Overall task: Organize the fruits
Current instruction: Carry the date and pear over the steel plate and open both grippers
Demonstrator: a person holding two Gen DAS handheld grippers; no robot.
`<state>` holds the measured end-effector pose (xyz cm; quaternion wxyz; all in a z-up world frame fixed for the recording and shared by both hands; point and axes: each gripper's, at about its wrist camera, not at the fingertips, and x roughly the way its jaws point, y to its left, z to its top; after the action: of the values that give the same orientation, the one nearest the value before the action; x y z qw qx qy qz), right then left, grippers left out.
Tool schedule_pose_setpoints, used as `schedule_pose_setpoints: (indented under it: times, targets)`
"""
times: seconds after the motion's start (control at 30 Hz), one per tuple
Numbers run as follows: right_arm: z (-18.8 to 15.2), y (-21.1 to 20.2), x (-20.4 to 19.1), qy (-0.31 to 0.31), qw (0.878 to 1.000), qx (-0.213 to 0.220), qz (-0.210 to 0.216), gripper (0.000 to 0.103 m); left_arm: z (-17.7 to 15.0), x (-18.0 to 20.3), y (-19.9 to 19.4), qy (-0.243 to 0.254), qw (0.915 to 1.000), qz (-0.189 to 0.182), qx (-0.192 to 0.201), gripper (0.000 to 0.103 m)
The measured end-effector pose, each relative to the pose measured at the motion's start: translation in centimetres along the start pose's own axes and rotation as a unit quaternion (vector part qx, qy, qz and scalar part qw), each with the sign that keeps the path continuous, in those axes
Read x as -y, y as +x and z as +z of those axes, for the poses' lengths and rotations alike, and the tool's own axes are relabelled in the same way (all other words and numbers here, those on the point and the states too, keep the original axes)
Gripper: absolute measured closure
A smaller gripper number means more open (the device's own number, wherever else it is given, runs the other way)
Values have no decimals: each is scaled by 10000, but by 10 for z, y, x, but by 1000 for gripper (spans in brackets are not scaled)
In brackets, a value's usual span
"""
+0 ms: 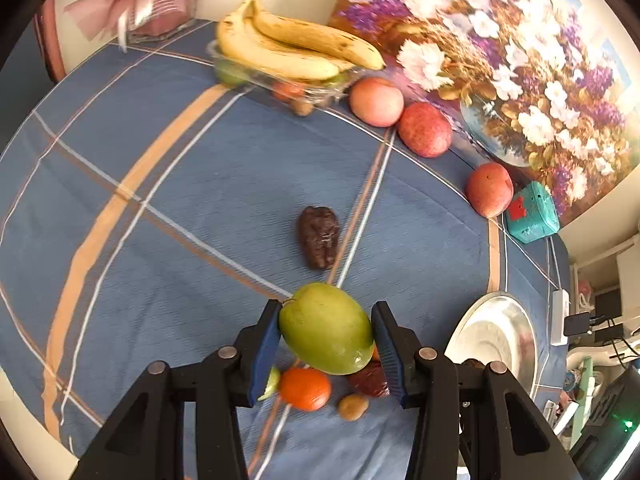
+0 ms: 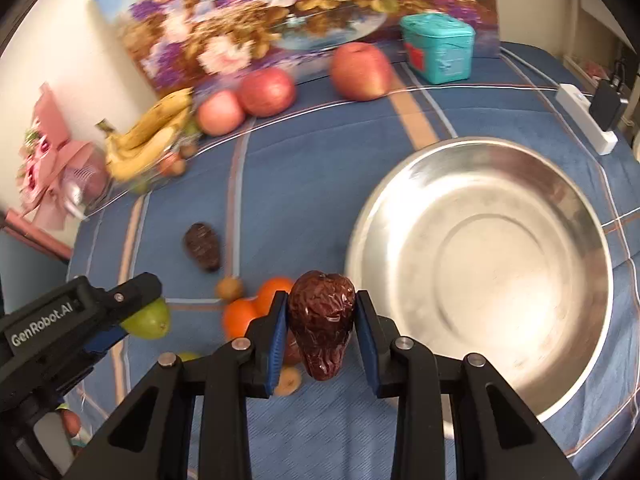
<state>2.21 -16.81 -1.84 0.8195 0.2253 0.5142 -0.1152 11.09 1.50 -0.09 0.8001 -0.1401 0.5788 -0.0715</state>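
Right hand-held gripper clamps a dried date
Steel bowl sits right; oranges lie just beyond, apples far back.

left gripper pitched steeply down, fingers clamped on load; right gripper likewise, narrower gap.

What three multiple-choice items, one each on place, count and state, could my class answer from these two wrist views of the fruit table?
1. Where is the bunch of bananas?
A. on the clear tray
B. in the metal bowl
C. on the teal box

2. How many red apples lie by the flower painting?
A. one
B. three
C. five

3. What does the right claw grip?
A. an orange
B. nothing
C. a dark dried date

Answers:
1 A, the bananas rest on the clear tray.
2 B, three apples line its edge.
3 C, the date sits between its pads.
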Motion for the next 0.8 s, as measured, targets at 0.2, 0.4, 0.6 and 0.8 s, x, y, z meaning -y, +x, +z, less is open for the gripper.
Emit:
schedule_pose_setpoints:
  times: [0.2, 0.4, 0.6, 0.8]
  targets:
    - [15, -4, 33, 467, 9989, 37, -86, 69, -8, 39, 16, 316, 9993, -162, -96, 55]
    - [22, -13, 78, 1008, 9941, 41, -403, 69, -41, 94, 22, 1458, 9892, -149, -46, 54]
    - [20, -19, 119, 1518, 9854, -36, -774, 69, -76, 135, 38, 2274, 9727, -358, -281, 54]
    - [17, -30, 145, 1742, 9785, 92, -1098, 68, -92, 152, 40, 2587, 9644, -442, -310, 53]
